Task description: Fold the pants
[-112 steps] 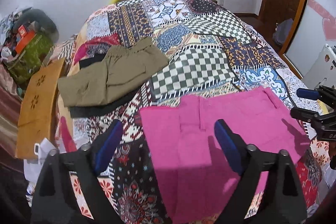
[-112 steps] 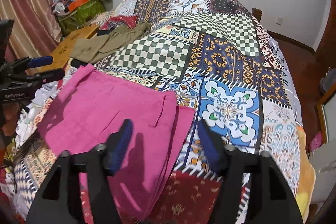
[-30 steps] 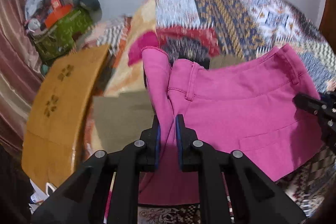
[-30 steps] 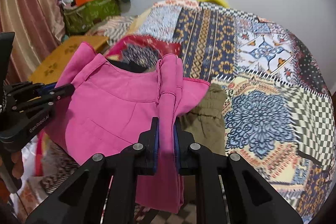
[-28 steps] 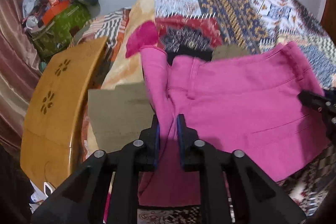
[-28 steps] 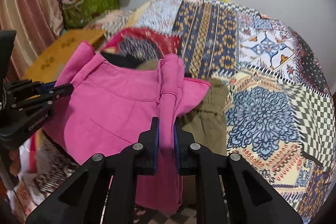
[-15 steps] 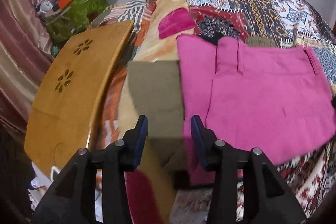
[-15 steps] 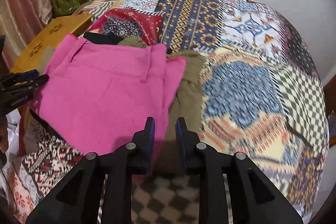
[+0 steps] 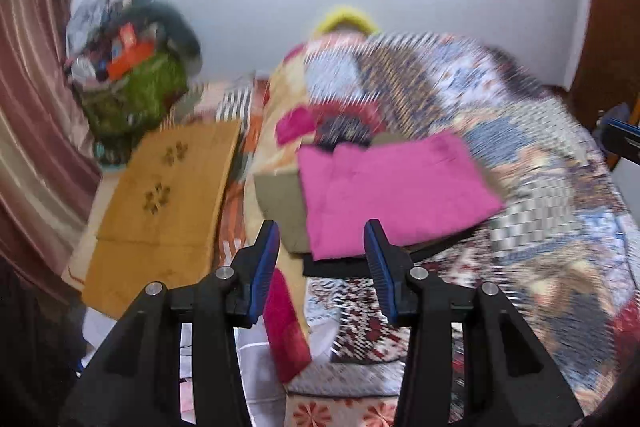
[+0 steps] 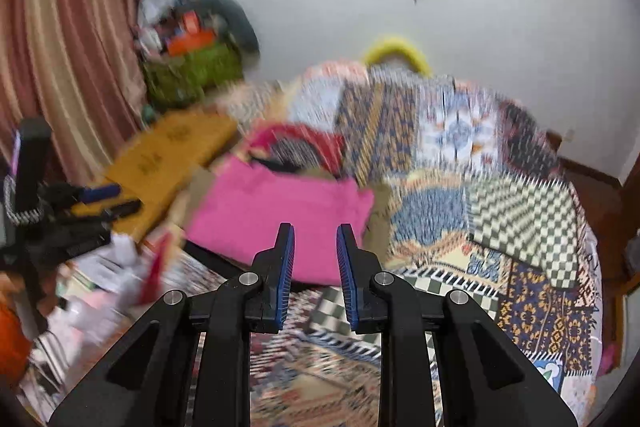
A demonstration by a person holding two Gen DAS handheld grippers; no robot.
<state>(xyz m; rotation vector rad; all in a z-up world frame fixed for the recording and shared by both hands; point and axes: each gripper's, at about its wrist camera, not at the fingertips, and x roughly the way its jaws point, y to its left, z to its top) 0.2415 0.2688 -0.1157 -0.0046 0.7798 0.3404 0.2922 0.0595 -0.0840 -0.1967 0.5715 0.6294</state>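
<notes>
The folded pink pants point(image 9: 392, 195) lie flat on the olive pants point(image 9: 278, 203) and a dark garment at the left edge of the patchwork bedspread point(image 9: 540, 227). They also show in the right wrist view point(image 10: 276, 215). My left gripper point(image 9: 322, 243) is open and empty, pulled back in front of the pile. My right gripper point(image 10: 316, 243) is open and empty, also back from the pile. The left gripper shows at the left of the right wrist view point(image 10: 104, 199).
A wooden lap table point(image 9: 160, 203) leans beside the bed at the left. A green bag with clutter point(image 9: 132, 83) stands by the striped curtain point(image 10: 60, 47). A yellow ring point(image 10: 396, 55) lies at the bed's far end. Both views are motion-blurred.
Both grippers carried the pink pants onto the olive pile, let go and opened. Both have since pulled back and up from the pile.
</notes>
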